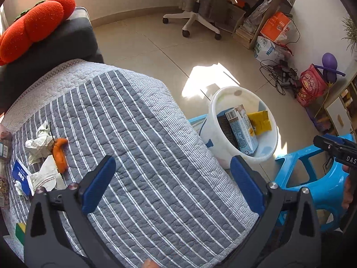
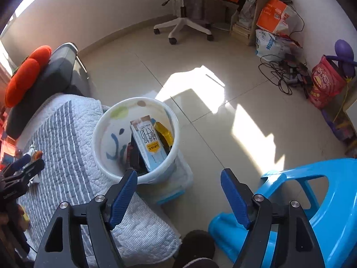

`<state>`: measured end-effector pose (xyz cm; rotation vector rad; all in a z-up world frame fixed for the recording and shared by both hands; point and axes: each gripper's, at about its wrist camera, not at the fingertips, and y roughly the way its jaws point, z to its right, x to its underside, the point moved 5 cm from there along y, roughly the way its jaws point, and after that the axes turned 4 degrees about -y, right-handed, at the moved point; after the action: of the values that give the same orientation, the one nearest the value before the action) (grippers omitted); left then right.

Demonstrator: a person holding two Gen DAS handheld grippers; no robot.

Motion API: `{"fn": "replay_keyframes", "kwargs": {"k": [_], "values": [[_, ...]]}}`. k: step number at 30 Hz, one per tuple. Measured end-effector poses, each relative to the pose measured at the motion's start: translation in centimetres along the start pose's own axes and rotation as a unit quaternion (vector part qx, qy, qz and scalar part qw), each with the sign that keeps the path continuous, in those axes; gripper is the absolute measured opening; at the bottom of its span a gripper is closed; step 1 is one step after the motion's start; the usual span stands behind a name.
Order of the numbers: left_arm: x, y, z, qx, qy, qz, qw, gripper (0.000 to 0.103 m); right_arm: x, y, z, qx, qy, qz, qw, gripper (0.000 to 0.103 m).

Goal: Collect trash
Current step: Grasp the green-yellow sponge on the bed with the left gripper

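A white bucket [image 1: 265, 154] [image 2: 98, 156] stands on the floor beside the striped quilted sofa seat [image 1: 142, 147]. It holds a milk carton [image 1: 242, 129] [image 2: 148, 144], a yellow wrapper [image 1: 261, 122] [image 2: 164, 131] and a dark packet [image 1: 226, 129]. On the seat's left lie crumpled white paper [image 1: 39, 143], an orange peel [image 1: 59, 153], a blue-and-white wrapper [image 1: 21, 176] and a white wrapper [image 1: 48, 176]. My left gripper [image 1: 173, 169] is open and empty above the seat. My right gripper [image 2: 178, 178] is open and empty, above the floor next to the bucket.
A blue plastic stool [image 1: 312, 178] [image 2: 312, 201] stands right of the bucket. An orange plush cushion [image 1: 35, 24] lies on the dark sofa arm. A white office chair [image 2: 183, 20], boxes, bags and cables [image 2: 285, 71] line the far wall. More packets lie at the seat's left edge [image 1: 4, 147].
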<state>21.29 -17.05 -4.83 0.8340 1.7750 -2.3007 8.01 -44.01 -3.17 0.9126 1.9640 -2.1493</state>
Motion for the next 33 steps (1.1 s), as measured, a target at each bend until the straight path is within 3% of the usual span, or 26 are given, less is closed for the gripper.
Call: {"fn": "replay_keyframes", "kwargs": {"k": [7, 18, 28, 33], "values": [[2.9, -3.0, -5.5, -0.026, -0.016, -0.003, 0.9995, 0.102, 0.1, -0.6, -3.5, -0.01, -0.026, 0.003, 1.0, 0.081], [7.8, -6.3, -14.8, -0.061, -0.083, -0.017, 0.9945, 0.102, 0.4, 0.3, -10.3, -0.014, -0.081, -0.011, 0.997, 0.084], [11.8, -8.3, -23.4, -0.092, -0.163, -0.047, 0.9812, 0.102, 0.6, 1.4, -18.3, -0.034, -0.134, -0.023, 0.99, 0.084], [14.3, -7.9, -27.4, -0.114, -0.198, -0.086, 0.9697, 0.102, 1.0, 2.2, -21.6, -0.041, -0.152, -0.033, 0.987, 0.085]]}}
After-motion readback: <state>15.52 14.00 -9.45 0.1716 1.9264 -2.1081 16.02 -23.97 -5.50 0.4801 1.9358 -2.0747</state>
